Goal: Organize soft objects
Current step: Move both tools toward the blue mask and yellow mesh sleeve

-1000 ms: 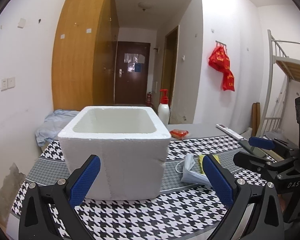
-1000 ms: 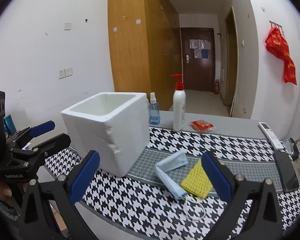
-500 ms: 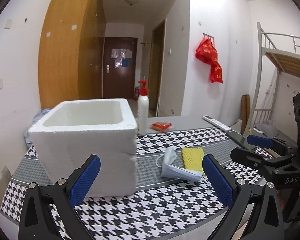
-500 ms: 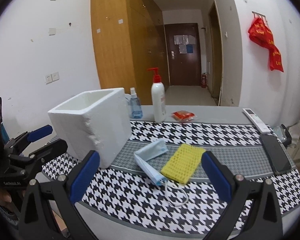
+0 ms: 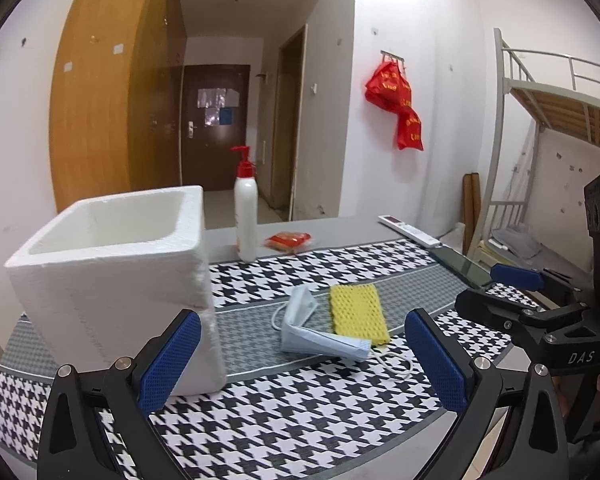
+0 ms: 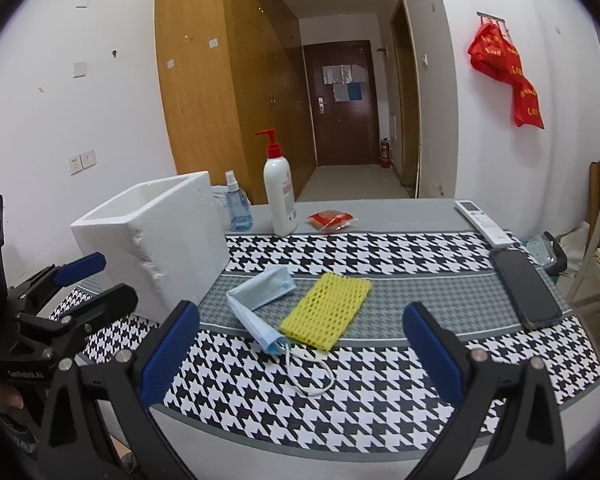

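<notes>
Left hand-held gripper (image 5: 302, 356): jaws spread wide, nothing between them, hovering low centre of the left wrist view over the houndstooth cloth (image 5: 300, 412) on the worktop (image 5: 340, 226). Right hand-held gripper (image 6: 300, 354): also spread wide and empty, low centre of its own view.

Soft items sit mid-frame in both views. Blue face mask (image 5: 316, 330) is folded, one flap standing up, white ear loop (image 6: 312, 376) trailing toward the camera. Yellow mesh sponge cloth (image 5: 358, 312) lies flat, touching the mask on its right side; in the right wrist view the mask's near end overlaps the cloth's lower corner.

White foam box (image 5: 112, 280), open top, stands on the left of both frames, just left of the mask. Inside looks empty as far as the left wrist view shows.

Behind, upper centre: white pump bottle with red head (image 6: 279, 196), small blue spray bottle (image 6: 236, 208) next to the box, red snack packet (image 6: 332, 220). Right side: white remote (image 6: 484, 222), black phone (image 6: 526, 290) lying flat on the cloth edge.
</notes>
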A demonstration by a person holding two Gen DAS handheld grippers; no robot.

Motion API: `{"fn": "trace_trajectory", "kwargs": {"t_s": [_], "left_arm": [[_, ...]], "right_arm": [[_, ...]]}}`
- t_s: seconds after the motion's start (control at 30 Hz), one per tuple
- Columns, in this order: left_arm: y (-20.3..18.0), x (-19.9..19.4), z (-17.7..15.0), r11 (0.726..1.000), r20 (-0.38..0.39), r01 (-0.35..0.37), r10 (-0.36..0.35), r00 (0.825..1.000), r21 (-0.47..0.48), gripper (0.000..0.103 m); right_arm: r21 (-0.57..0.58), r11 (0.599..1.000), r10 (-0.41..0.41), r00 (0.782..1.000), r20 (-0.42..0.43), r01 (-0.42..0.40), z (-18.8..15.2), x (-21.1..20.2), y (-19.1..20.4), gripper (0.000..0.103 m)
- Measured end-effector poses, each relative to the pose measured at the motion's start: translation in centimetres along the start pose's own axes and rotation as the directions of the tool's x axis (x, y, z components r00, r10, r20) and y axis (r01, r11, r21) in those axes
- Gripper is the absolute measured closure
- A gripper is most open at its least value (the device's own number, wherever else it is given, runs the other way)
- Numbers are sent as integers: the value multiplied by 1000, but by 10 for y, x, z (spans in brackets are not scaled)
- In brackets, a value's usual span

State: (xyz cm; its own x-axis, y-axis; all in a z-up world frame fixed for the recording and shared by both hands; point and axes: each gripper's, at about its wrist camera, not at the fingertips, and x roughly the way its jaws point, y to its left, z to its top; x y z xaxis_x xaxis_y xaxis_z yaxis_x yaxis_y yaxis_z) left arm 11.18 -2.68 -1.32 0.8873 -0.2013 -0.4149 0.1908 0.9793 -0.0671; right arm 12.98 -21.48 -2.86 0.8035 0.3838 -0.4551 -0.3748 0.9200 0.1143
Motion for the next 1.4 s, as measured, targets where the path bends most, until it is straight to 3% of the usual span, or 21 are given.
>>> {"fn": "trace_trajectory", "kwargs": {"t_s": [0.47,1.07,1.4], "left_arm": [[-13,22,0,1000,-50,23,-22,999,7,1],[-18,60,0,1000,-110,-1,3,994,17,1],[-17,85,-1,998,-146,-50,54,988,31,1]], "right_arm": [[31,999,-25,999,-33,26,-5,9,-20,0],[52,998,-23,997,-77,27,-9,34,-39,0],[74,996,-48,992,-115,57,-10,53,-58,0]]}}
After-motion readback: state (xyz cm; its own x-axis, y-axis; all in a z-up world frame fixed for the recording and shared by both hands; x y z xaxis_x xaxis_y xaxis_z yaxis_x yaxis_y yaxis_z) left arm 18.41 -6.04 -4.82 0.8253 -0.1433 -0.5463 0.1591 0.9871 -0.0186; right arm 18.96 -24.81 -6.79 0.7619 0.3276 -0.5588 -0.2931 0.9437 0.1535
